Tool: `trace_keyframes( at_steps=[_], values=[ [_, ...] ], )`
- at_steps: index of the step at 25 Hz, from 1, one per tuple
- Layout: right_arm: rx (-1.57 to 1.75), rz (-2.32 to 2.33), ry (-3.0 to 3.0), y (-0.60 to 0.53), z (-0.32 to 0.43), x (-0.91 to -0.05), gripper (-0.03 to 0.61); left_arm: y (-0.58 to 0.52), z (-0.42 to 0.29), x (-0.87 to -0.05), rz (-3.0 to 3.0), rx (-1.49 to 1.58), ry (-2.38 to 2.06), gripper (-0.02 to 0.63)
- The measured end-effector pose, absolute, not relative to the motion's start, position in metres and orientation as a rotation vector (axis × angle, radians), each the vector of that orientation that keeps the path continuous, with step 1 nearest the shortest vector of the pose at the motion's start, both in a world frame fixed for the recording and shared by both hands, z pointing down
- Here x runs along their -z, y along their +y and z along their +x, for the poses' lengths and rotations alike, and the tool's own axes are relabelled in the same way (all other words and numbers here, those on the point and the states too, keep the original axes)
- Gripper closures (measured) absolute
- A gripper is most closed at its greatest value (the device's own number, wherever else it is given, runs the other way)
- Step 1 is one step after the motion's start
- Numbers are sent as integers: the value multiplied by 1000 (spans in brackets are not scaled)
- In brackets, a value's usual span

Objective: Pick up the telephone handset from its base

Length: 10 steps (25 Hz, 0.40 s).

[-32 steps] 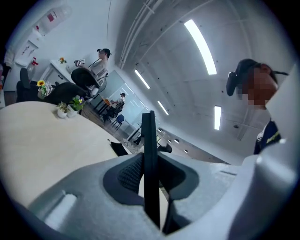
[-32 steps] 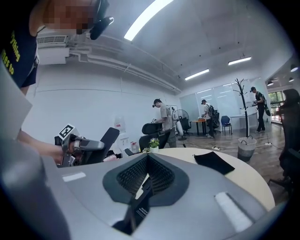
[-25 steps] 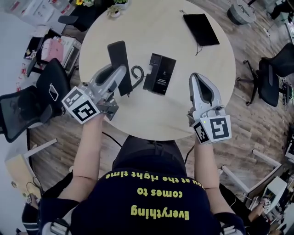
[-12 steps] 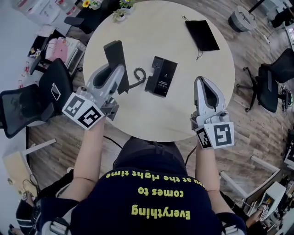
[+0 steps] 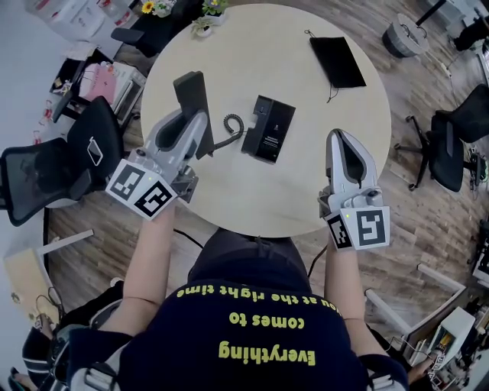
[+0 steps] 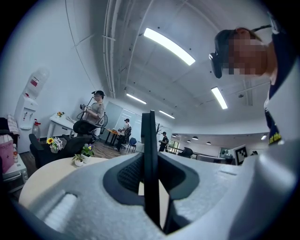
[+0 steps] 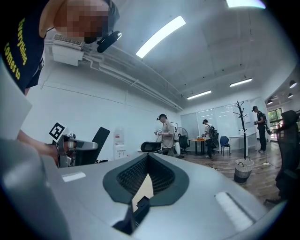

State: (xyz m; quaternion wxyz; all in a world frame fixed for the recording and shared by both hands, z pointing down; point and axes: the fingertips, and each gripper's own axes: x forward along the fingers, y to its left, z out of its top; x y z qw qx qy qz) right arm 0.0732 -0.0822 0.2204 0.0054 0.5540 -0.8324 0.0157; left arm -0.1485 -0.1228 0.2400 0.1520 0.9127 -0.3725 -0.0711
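My left gripper [image 5: 197,126] is shut on the black telephone handset [image 5: 192,101], which it holds clear of the base over the left side of the round table [image 5: 306,191]. A coiled cord [image 5: 229,125] runs from the handset to the black base [image 5: 268,128] lying flat at the table's middle. In the left gripper view the handset [image 6: 149,154] stands edge-on as a thin black slab, clamped in that gripper [image 6: 150,190]. My right gripper [image 5: 341,145] hovers over the table's right edge, shut and empty; in its own view this gripper [image 7: 147,171] has nothing between its jaws.
A black pouch [image 5: 336,59] lies at the far right of the table. Small flower pots [image 5: 208,11] stand at its far edge. Office chairs [image 5: 53,172] [image 5: 457,126] flank the table. Several people stand far off in the room [image 7: 165,133].
The left gripper has moved a little to the left with the handset and rolled slightly. The right gripper has drifted slightly right and stays shut.
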Motion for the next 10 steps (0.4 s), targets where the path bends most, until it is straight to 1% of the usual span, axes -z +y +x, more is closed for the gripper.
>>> trace_keyframes(
  at_steps=[10],
  values=[
    [-53,1720,-2620,-82,69,-221,566,-119,-144,-251,2581,185,-1046,538]
  ],
)
